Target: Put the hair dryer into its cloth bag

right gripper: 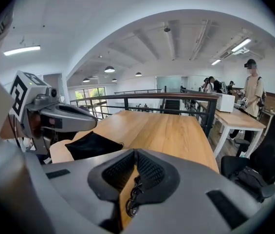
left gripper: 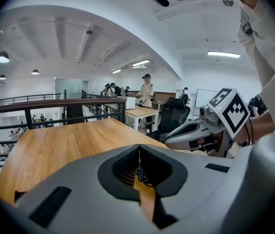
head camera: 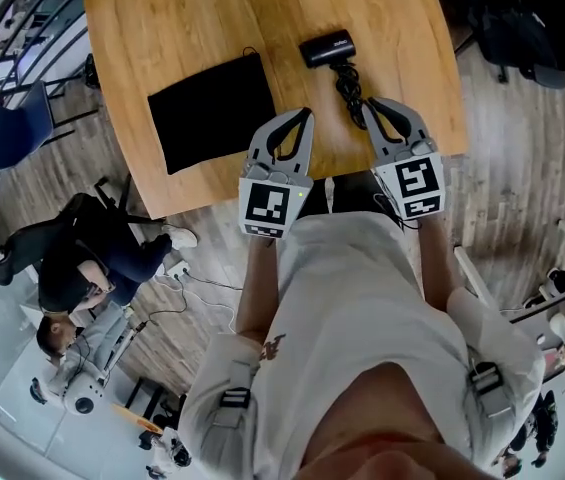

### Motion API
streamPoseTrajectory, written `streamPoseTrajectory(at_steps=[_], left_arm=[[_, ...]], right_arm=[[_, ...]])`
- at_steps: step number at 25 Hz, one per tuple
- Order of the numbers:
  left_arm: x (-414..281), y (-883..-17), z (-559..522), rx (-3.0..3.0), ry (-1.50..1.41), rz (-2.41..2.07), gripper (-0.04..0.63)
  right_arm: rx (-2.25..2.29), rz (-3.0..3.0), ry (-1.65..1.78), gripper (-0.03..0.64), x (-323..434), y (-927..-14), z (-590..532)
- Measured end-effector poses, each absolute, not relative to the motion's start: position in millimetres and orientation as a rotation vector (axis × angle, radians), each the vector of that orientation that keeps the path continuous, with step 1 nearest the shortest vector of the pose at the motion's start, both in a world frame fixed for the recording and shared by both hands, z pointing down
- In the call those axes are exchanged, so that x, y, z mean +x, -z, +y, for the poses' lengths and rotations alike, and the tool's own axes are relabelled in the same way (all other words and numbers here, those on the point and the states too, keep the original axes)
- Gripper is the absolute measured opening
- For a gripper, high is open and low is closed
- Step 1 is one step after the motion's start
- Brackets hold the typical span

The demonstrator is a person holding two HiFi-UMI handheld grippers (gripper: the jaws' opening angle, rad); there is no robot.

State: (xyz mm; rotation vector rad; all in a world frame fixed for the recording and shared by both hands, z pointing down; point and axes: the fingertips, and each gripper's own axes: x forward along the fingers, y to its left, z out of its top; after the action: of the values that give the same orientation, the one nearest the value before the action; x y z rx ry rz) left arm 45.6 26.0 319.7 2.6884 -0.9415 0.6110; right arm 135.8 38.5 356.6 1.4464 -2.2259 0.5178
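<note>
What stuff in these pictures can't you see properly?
- Hair dryer: the right gripper view shows only a bit of its cord past the shut jaws. The right gripper itself blocks the rest.
- Cloth bag: in the head view it is too dark and small to tell which side opens.
- Table: in the head view, part of its near edge is covered by the left gripper and the right gripper.
</note>
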Motion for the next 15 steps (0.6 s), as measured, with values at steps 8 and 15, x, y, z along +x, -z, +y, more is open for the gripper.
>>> streamPoseTrajectory(at_steps=[8, 15], left_arm=[[53, -365, 20, 2.653, -0.667, -0.824, 0.02], [58, -392, 16, 2.635, -0.712, -0.717, 0.02]], right_arm=[[1.473, -2.126, -0.605, 0.052, 138, -403, 36], [1.485, -2.031, -0.716, 0.092, 139, -445, 39]])
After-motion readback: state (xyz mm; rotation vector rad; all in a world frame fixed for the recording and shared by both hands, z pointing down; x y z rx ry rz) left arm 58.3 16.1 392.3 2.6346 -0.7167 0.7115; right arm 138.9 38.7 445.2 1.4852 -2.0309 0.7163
